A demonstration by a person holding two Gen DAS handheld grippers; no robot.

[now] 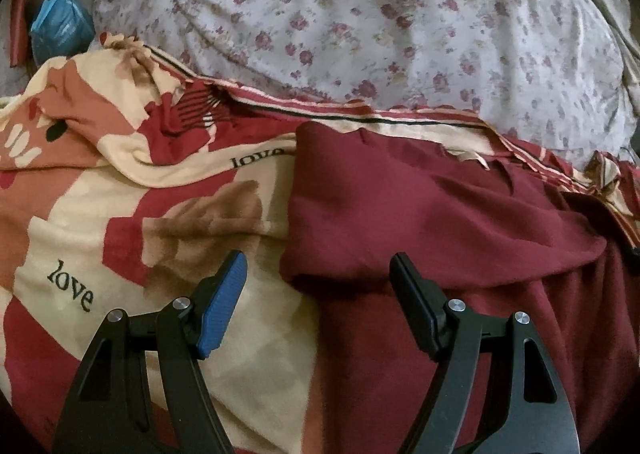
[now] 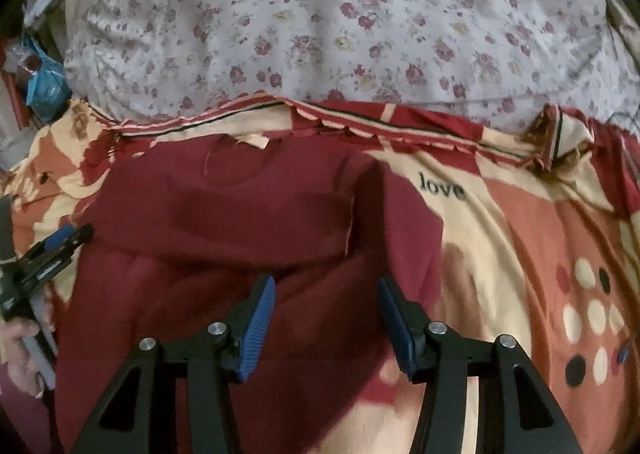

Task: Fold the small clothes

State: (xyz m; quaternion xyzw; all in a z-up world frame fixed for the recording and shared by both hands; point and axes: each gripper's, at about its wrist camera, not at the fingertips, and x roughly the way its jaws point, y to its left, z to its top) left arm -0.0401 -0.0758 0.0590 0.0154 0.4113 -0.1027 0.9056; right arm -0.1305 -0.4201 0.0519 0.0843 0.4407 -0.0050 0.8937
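A dark red shirt (image 1: 432, 214) lies on a patterned blanket, partly folded, its left sleeve edge turned in over the body. In the right wrist view the shirt (image 2: 224, 222) shows its neckline and label at the far side and a raised fold on its right part. My left gripper (image 1: 318, 274) is open and empty, just above the shirt's left edge. It also shows at the left of the right wrist view (image 2: 68, 238). My right gripper (image 2: 326, 294) is open and empty, over the shirt's right side.
The blanket (image 1: 132, 238) is cream, red and orange with "love" printed on it. A floral quilt (image 1: 360, 34) is heaped behind the shirt. A blue packet (image 1: 60, 26) and clutter sit at the far left.
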